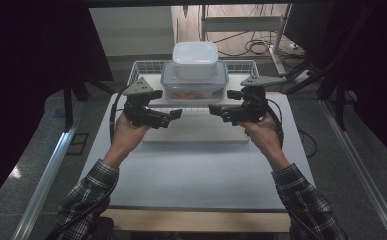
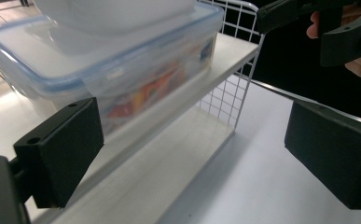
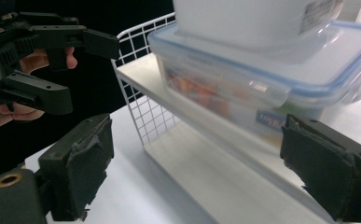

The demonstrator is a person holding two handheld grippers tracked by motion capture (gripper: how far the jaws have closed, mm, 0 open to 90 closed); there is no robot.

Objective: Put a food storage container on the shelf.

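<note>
A clear food box with a blue-rimmed lid stands on the upper board of a white wire rack. A white tub sits on top of the box. My left gripper is at the box's front left, its jaws pointing right. My right gripper is at the front right, pointing left. In the left gripper view the clear box lies beyond the open left gripper. In the right gripper view the clear box lies beyond the open right gripper. Nothing is between either pair of jaws.
The rack's lower board lies on a white table with bare room toward the person. Wire mesh walls close the rack's ends. Dark curtains hang at both sides, and cables lie on the floor behind.
</note>
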